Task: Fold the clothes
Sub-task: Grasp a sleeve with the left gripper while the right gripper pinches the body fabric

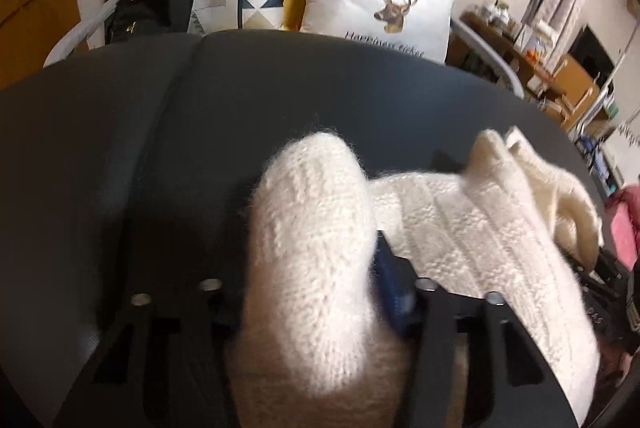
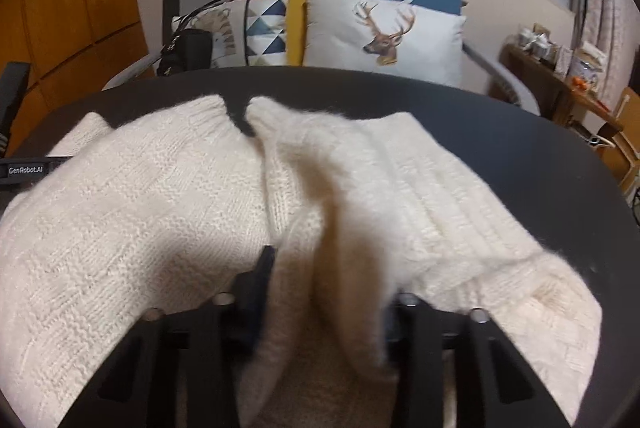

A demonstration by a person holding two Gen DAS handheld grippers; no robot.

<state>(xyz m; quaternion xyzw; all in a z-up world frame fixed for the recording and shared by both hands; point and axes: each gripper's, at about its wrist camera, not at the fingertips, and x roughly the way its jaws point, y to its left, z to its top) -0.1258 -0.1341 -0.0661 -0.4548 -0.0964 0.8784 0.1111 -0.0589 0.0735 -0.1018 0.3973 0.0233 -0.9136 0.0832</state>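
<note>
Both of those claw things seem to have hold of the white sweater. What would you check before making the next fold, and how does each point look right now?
1. Left gripper holds knit: ok, a thick roll of the cream sweater sits between its jaws.
2. Right gripper holds knit: ok, a bunched ridge runs between its jaws.
3. Both hold the same garment: ok, it looks like one cream sweater.
4. Sweater lies flat: not ok, it is rumpled and ridged.
5. Room on the dark table to fold: ok, bare surface beyond the sweater.
6. Cushions clear of the work: ok, the deer cushion sits behind the table edge.
</note>
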